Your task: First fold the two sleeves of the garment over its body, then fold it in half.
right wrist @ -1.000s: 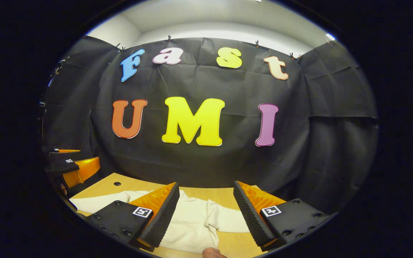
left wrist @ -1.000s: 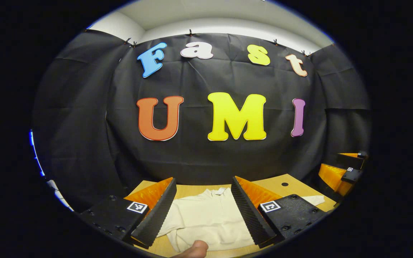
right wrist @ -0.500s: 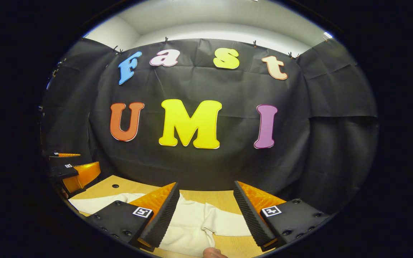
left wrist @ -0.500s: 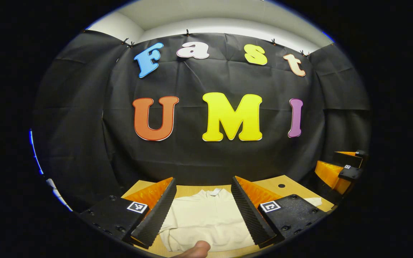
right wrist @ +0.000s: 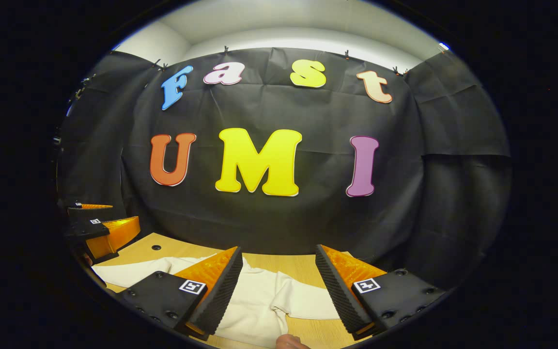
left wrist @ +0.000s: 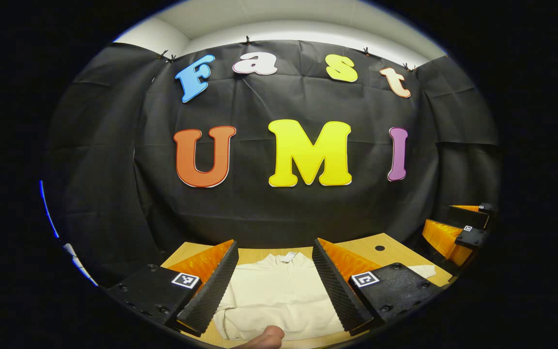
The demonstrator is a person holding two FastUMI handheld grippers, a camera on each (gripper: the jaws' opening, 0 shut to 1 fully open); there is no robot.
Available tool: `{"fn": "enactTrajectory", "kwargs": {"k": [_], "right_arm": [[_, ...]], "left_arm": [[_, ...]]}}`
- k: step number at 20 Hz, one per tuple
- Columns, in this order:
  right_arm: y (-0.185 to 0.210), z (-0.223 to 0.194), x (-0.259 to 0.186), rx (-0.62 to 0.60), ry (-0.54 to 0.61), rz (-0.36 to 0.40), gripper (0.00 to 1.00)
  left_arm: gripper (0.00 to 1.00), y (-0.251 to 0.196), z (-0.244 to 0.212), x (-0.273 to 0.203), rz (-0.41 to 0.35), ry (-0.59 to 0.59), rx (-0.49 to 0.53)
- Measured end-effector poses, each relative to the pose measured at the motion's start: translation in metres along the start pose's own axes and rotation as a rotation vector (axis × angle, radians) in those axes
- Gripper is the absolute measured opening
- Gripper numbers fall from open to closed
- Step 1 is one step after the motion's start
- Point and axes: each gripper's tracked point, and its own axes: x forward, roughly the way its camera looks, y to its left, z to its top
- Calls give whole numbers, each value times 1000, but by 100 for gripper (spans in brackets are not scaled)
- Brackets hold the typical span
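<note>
Cream shirt (left wrist: 279,295) flat on wooden counter (right wrist: 303,266), lower centre, collar away, between both sets of wide-open, empty jaws.

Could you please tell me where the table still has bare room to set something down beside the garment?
Bare table lies between the garment and the booth wall, and around the small hole near the left tool. Another strip runs along the near edge. The middle is crowded: the garment spreads under the right tool.

Both views face the wall, sharing the garment (left wrist: 274,295).
</note>
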Motion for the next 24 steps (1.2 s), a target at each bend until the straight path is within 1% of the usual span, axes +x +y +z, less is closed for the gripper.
{"fn": "enactTrajectory", "kwargs": {"k": [2,5,9,12,15,16,18,20,21,22,23,24], "right_arm": [[-19,-12,11,20,25,-28,94],[-58,-47,30,47,97,-91,94],[-130,-98,52,8,172,-195,94],[-185,-142,62,0,259,-255,95],[-239,-190,73,7,349,-312,95],[-256,-207,76,19,390,-332,94],[-287,-243,80,60,475,-366,95],[-311,-279,86,108,559,-402,95],[-319,-296,92,134,600,-408,95],[-327,-313,93,135,646,-421,95],[-334,-333,92,133,683,-425,94],[-335,-347,94,144,715,-418,95]], "left_arm": [[98,-10,1,-1,-10,-7,-2],[98,-24,3,-5,-7,-7,14],[98,-40,-1,-9,11,10,20],[98,-51,-7,-15,34,26,30],[98,-60,-12,-20,68,42,49],[98,-64,-14,-23,79,44,56],[98,-66,-18,-27,114,54,67],[98,-69,-23,-34,147,64,65],[98,-69,-23,-38,164,66,66],[98,-68,-23,-42,183,69,69],[98,-67,-23,-46,204,74,73],[98,-66,-25,-51,223,78,75]]}}
